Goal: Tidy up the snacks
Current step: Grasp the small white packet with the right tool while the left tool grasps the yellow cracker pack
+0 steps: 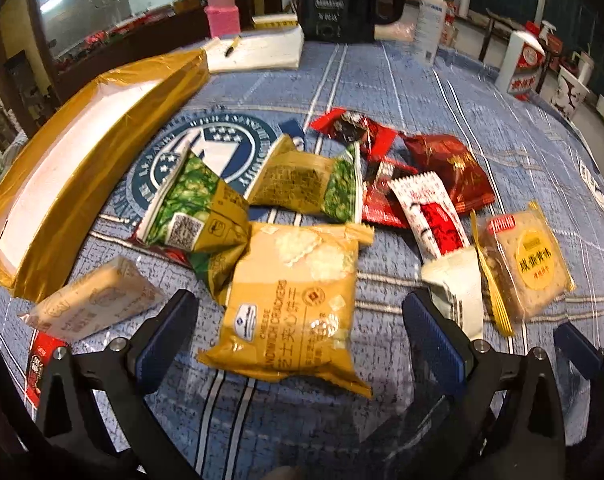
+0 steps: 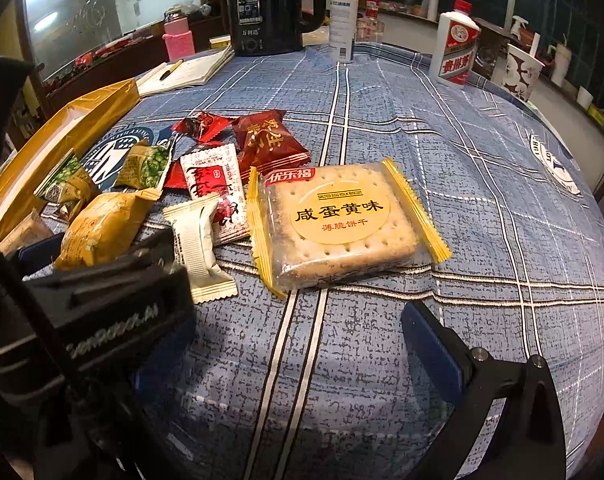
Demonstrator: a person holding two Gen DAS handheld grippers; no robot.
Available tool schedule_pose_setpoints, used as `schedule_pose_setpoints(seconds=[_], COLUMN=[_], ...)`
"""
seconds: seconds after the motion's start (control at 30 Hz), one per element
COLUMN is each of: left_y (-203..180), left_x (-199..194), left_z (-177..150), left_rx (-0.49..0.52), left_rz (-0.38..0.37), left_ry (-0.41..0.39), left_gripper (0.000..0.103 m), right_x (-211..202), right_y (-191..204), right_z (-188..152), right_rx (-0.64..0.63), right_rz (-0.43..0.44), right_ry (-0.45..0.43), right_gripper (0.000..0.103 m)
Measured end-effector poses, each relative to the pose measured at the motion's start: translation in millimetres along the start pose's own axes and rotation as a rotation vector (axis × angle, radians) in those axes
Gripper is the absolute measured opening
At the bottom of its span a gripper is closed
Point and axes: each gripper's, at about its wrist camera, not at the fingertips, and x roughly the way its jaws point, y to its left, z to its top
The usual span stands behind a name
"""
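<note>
Several snack packets lie on the blue plaid tablecloth [image 1: 401,80]. In the left wrist view my left gripper [image 1: 298,332] is open, its fingers on either side of the yellow cheese sandwich cracker packet [image 1: 298,300], not closed on it. Two green-and-gold packets [image 1: 190,208] [image 1: 313,184], red packets [image 1: 449,168], a red-and-white sachet [image 1: 425,216] and a white sachet [image 1: 457,292] lie beyond. In the right wrist view my right gripper [image 2: 302,360] is open and empty, just short of the salted egg yolk biscuit pack [image 2: 337,224]. Its left finger is hidden behind the left gripper's body [image 2: 102,320].
A gold-edged open box [image 1: 62,184] lies at the left. A pale biscuit packet [image 1: 90,304] sits near it. At the back stand a black kettle [image 2: 270,8], a spray bottle [image 2: 341,24], a white liquor bottle [image 2: 455,44], a notebook with a pen [image 2: 182,70] and a pink bottle [image 2: 178,36].
</note>
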Motion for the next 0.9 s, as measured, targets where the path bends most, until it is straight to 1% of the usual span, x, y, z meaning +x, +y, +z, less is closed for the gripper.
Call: schedule_pose_setpoints(seconds=[0.07, 0.13, 0.2, 0.27, 0.3, 0.33, 0.37, 0.4, 0.43, 0.47, 0.5, 0.53, 0.57, 0.6, 0.63, 0.67, 0.7, 0.77, 0.8, 0.9], left_y=[0.1, 0.0, -0.5, -0.2, 1.2, 4.7, 10.4, 14.6, 19.0, 22.4, 25.4, 29.4, 31.2, 34.6, 38.4, 41.0, 43.5, 50.2, 56.1, 65.3], left_x=[-0.4, -1.2, -1.9, -2.1, -3.1, -6.2, -11.6, -15.9, -20.5, -25.2, -30.5, -37.9, -41.4, -46.6, -51.6, -54.5, -58.9, -68.2, -73.7, -79.6], left_z=[3.6, 5.4, 5.4, 5.9, 6.2, 6.4, 5.3, 5.3, 5.3, 5.0, 5.1, 5.6, 4.4, 4.5, 4.8, 6.3, 8.6, 9.8, 10.7, 11.9], left_rx=[0.017, 0.049, 0.077, 0.082, 0.072, 0.052, 0.025, 0.001, -0.02, -0.03, -0.037, -0.042, -0.046, -0.054, -0.064, -0.069, -0.069, -0.068, -0.072, -0.08], left_rz=[-0.011, -0.03, -0.047, -0.055, -0.063, -0.082, -0.119, -0.151, -0.175, -0.185, -0.188, -0.188, -0.189, -0.196, -0.208, -0.215, -0.216, -0.227, -0.244, -0.274], left_ry=[0.044, 0.102, 0.142, 0.18, 0.192, 0.197, 0.194, 0.192, 0.19, 0.183, 0.172, 0.154, 0.144, 0.132, 0.119, 0.107, 0.093, 0.063, 0.043, 0.021], left_gripper=[0.103, 0.103, 0.103, 0.102, 0.101, 0.097, 0.095, 0.089, 0.087, 0.087, 0.087, 0.087, 0.087, 0.087, 0.087, 0.087, 0.087, 0.087, 0.087, 0.087], right_x=[0.8, 3.4, 3.6, 2.8, 1.8, 1.4, 0.4, -0.5, -1.5, -2.6, -5.4, -7.1, -7.9, -8.4, -7.6, -6.7, -6.7, -12.0, -16.3, -29.7], right_y=[-1.3, -2.9, -4.6, -5.9, -6.9, -8.0, -11.0, -12.2, -12.7, -12.8, -14.4, -16.2, -18.9, -22.5, -26.5, -30.7, -35.9, -41.7, -43.9, -52.8], right_z=[4.4, 9.2, 9.8, 8.9, 8.2, 8.0, 9.5, 9.9, 11.1, 12.1, 12.2, 12.2, 13.3, 13.1, 13.3, 12.1, 10.3, 7.5, 7.3, 11.7], right_rx=[-0.037, -0.047, -0.042, -0.034, -0.025, -0.012, 0.016, 0.033, 0.044, 0.055, 0.077, 0.095, 0.116, 0.145, 0.177, 0.216, 0.259, 0.287, 0.29, 0.321], right_rz=[0.018, 0.032, 0.035, 0.037, 0.044, 0.053, 0.07, 0.084, 0.09, 0.092, 0.105, 0.121, 0.153, 0.204, 0.251, 0.3, 0.337, 0.342, 0.347, 0.374], right_ry=[0.055, 0.084, 0.078, 0.061, 0.06, 0.065, 0.072, 0.079, 0.079, 0.076, 0.073, 0.076, 0.088, 0.105, 0.128, 0.152, 0.17, 0.163, 0.155, 0.121], right_gripper=[0.103, 0.103, 0.103, 0.103, 0.103, 0.103, 0.103, 0.103, 0.101, 0.092, 0.08, 0.075, 0.064, 0.05, 0.042, 0.029, 0.024, 0.024, 0.024, 0.024])
